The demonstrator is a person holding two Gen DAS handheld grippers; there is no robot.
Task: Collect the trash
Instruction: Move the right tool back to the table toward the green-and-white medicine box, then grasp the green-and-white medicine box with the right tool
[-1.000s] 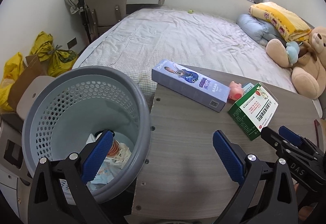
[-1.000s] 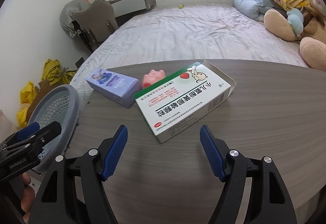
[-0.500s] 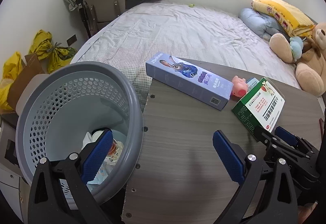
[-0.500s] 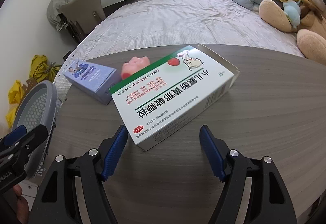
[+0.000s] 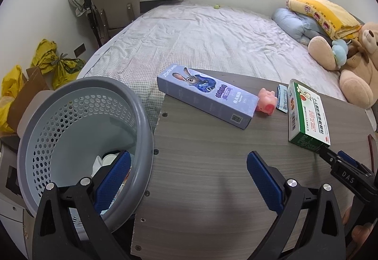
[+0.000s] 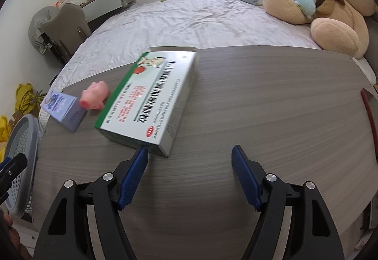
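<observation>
A green-and-white medicine box (image 6: 153,97) lies on the grey wood table (image 6: 259,106). My right gripper (image 6: 189,153) is open, and its left fingertip (image 6: 141,153) sits at the box's near corner, so the box lies left of the gap. Left of it are a pink toy pig (image 6: 94,94) and a long blue carton (image 6: 63,108). In the left wrist view my left gripper (image 5: 189,179) is open and empty. It hangs over the table edge, with one finger (image 5: 113,177) above the grey perforated basket (image 5: 82,137), which holds some trash. The medicine box (image 5: 307,116) has the right gripper (image 5: 340,165) at its near end.
A small blue packet (image 5: 282,100) lies between the pig (image 5: 267,104) and the box. The bed (image 5: 212,31) runs behind the table, with a teddy bear (image 6: 330,12) and folded bedding. Yellow bags (image 5: 54,64) and a chair (image 5: 113,5) stand at the left. A dark red rim (image 6: 368,113) shows at the table's right edge.
My right gripper came up to the medicine box and swung right, putting its left fingertip at the near corner. The box has turned on the table, uncovering the blue packet. The left gripper barely moved.
</observation>
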